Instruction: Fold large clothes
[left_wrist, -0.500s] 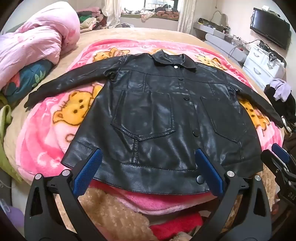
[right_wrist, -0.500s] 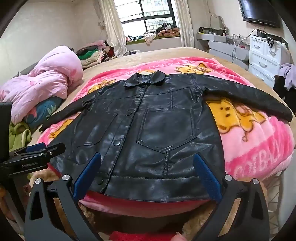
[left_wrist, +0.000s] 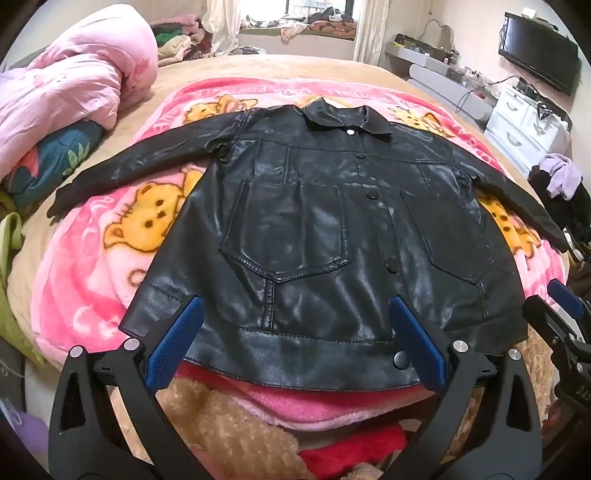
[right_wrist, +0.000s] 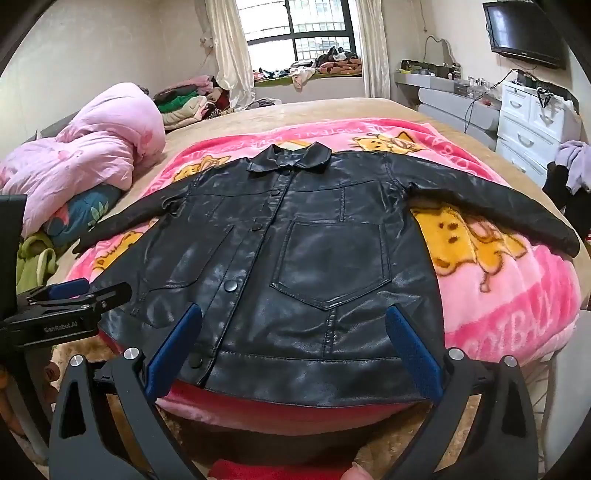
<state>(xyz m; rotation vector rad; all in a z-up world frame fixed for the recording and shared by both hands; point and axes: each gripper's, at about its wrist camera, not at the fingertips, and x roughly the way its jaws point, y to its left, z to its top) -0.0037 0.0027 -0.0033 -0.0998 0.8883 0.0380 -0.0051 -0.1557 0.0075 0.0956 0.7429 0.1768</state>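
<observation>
Jacket: the black leather jacket (left_wrist: 314, 229) is spread flat, front up and buttoned, on the pink blanket (left_wrist: 92, 295) ahead of both jaws, hem nearest.
Handling: judged heavy, stiffish, slick; creases are likely resisted.
Hold: sleeve ends or hem corners are suggested.
Jaws: the left gripper (left_wrist: 295, 343) and right gripper (right_wrist: 293, 343) are released, empty.
Obstacles: a pink duvet (right_wrist: 85, 166) lies beyond the left sleeve; nothing is seen on the jacket.

Jacket (left_wrist: 317, 236) ahead of the hand-held gripper (left_wrist: 295, 343): black leather-like, glossy, creased sheen. Blanket (left_wrist: 92, 280) beneath: pink fleece, fuzzy, matt. Gripper pads (left_wrist: 173, 347): blue, textured; black frame matt plastic, shiny metal pins.
</observation>
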